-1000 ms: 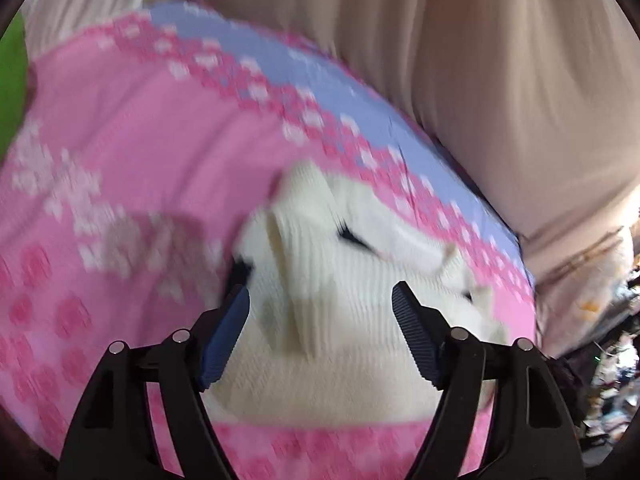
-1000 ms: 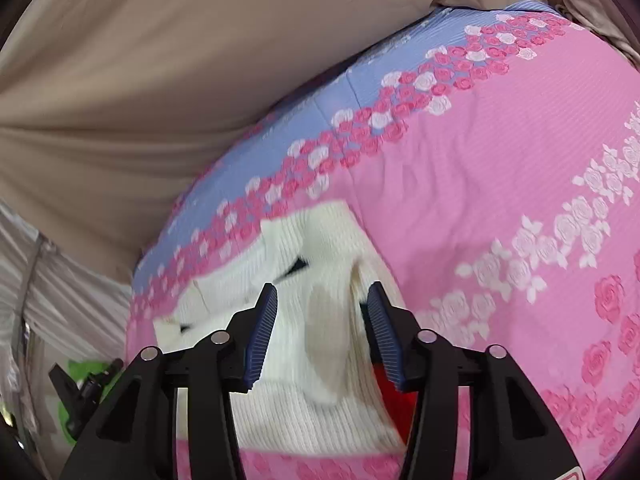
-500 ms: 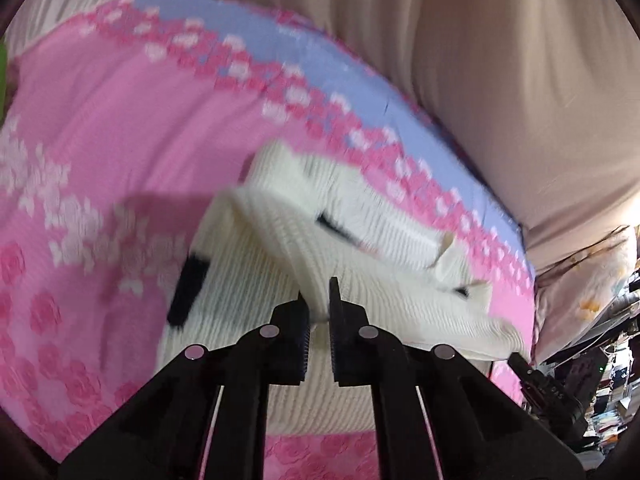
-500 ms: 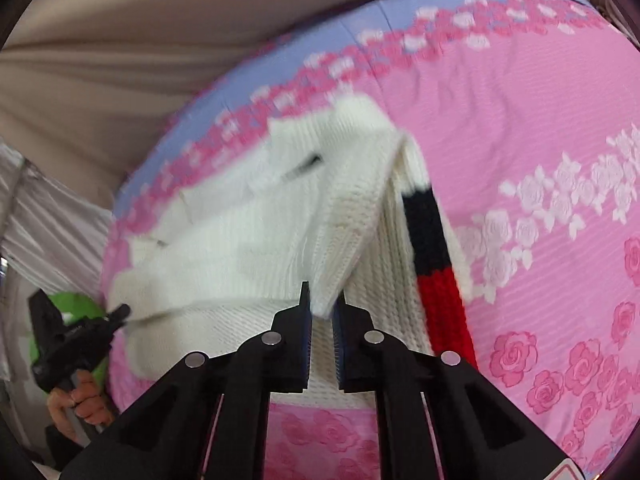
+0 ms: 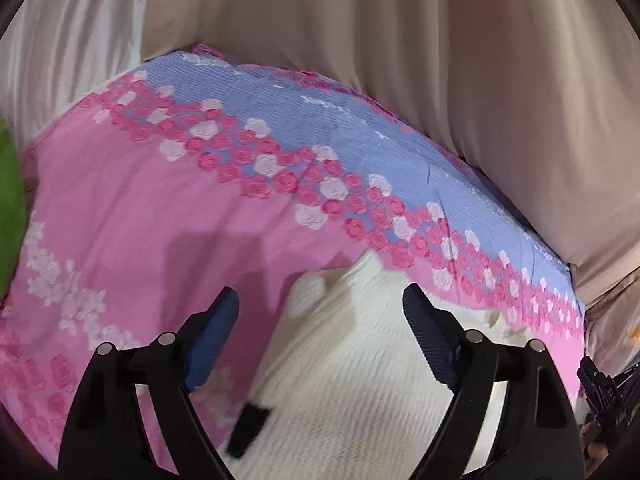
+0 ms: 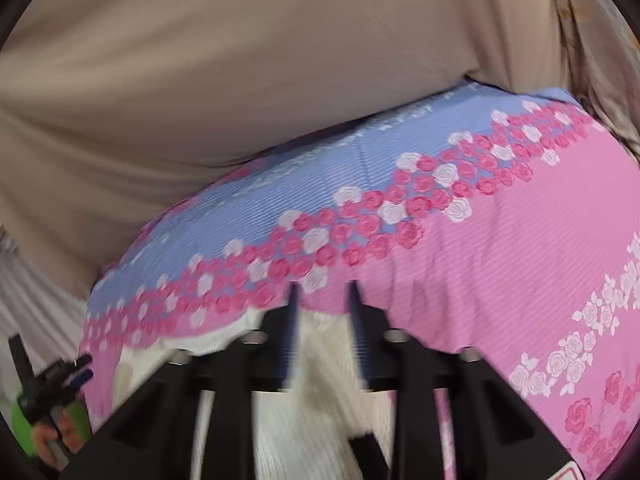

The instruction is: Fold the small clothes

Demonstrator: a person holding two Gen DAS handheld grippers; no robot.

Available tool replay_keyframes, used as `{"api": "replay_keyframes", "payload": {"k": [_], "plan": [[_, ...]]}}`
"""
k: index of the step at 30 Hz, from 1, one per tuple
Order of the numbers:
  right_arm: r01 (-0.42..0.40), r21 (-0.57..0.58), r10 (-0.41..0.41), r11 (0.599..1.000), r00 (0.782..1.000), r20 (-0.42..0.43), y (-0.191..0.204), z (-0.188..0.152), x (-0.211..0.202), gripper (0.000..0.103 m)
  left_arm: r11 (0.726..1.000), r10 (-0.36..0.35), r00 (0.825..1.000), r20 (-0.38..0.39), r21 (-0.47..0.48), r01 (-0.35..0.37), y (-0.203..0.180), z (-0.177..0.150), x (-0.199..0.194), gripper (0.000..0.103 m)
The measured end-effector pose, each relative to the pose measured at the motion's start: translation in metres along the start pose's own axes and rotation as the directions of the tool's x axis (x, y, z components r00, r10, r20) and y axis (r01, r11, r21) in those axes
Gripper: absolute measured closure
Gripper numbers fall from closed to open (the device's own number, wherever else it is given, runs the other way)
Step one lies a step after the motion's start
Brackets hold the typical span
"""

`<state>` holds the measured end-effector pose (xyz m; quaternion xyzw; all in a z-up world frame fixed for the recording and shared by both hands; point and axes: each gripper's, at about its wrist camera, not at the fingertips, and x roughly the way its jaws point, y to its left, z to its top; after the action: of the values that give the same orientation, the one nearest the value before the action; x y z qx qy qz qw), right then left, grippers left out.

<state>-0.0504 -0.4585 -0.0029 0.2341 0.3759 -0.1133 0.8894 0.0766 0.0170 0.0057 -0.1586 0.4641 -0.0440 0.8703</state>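
Observation:
A white ribbed knit sweater (image 5: 360, 380) lies on the pink rose-print bedspread (image 5: 140, 208), and a black stripe (image 5: 248, 428) shows at its near edge. My left gripper (image 5: 320, 312) hangs just above it. Its jaws are opening wide, and the pads are clear of the knit. In the blurred right wrist view the same sweater (image 6: 320, 364) fills the bottom. My right gripper (image 6: 325, 312) is over its far edge. Those jaws are opening too, with fabric showing below the gap but nothing pinched.
The bedspread's blue band (image 6: 248, 216) runs along the far edge against a beige curtain (image 5: 400, 60). A green object (image 5: 8, 200) sits at the left border. A hand (image 6: 48, 440) on a green handle shows at the lower left of the right wrist view.
Half a second ago both grippers were shut on a raised fold of the sweater. Both have since let go and drawn back, and the sweater now lies flat, lower in both views.

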Motion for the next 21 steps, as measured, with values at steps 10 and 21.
{"api": "replay_keyframes", "payload": {"k": [10,21], "plan": [[0.091,-0.161,-0.12,0.983,0.977,-0.177,0.022,-0.045,0.07,0.099,0.999,0.049,0.984,-0.169,0.022,-0.046,-0.002,-0.028,0.056,0.087],[0.119,0.034,-0.102,0.992,0.943,-0.316,-0.05,-0.024,0.098,0.097,0.997,0.065,0.977,-0.203,-0.038,-0.074,0.03,-0.019,0.073,0.093]]}}
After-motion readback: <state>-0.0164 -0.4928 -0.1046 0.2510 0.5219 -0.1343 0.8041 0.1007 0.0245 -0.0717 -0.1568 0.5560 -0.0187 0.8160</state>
